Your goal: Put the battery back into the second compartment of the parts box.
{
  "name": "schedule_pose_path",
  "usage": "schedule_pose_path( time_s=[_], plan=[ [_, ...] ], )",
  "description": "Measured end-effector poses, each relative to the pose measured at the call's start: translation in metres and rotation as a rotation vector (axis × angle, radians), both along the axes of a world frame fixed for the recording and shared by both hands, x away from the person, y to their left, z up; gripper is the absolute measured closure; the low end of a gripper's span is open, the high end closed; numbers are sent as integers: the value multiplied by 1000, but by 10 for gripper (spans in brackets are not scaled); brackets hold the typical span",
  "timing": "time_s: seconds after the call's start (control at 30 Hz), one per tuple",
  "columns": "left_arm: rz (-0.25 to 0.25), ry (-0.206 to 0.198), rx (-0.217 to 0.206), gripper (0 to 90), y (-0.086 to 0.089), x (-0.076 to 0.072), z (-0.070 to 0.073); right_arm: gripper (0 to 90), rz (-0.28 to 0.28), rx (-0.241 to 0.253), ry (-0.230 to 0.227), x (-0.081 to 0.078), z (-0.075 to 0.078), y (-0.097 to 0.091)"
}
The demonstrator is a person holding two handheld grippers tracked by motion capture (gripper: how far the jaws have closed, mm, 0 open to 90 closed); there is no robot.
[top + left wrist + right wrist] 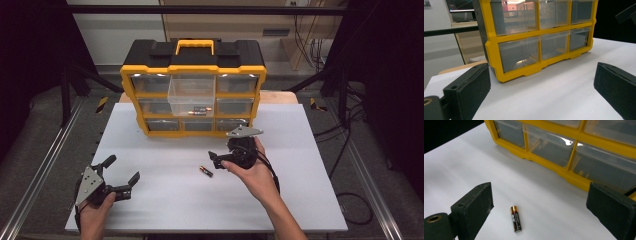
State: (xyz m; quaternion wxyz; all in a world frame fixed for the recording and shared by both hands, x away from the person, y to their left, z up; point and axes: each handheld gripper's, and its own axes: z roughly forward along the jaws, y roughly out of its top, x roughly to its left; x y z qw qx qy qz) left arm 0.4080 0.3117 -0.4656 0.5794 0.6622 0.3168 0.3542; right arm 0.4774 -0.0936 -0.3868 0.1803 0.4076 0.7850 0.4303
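Note:
A black-and-gold battery (206, 171) (515, 222) lies on the white table (175, 205), in front of a yellow-and-black drawer organizer (193, 68) (492, 50) (564, 171). Its clear middle drawer (192, 92) is pulled out and holds batteries (200, 111). My right gripper (217, 160) (541, 202) is open just right of the loose battery, which lies between and below its jaws without touching them. At the table's front left, my left gripper (122, 169) (544, 82) is open and empty, facing the organizer's lower drawers.
The organizer stands at the back middle of the table, its other drawers closed. Metal rails (45, 165) run along both sides of the table. Cables (350, 200) lie on the floor at the right.

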Motion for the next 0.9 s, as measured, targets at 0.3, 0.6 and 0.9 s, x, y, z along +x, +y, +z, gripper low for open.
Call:
schedule_pose_path(
  time_s=[0.3, 0.6, 0.9],
  plan=[
    [2, -3, -8, 5, 2, -1, 0, 89, -1, -18, 30, 1, -19, 7],
    [-3, -1, -3, 5, -1, 0, 0, 116, 11, -29, 68, 0, -34, 9],
    [-1, -1, -6, 5, 0, 0, 0, 130, 25, -46, 107, 0, -47, 14]
  ],
)
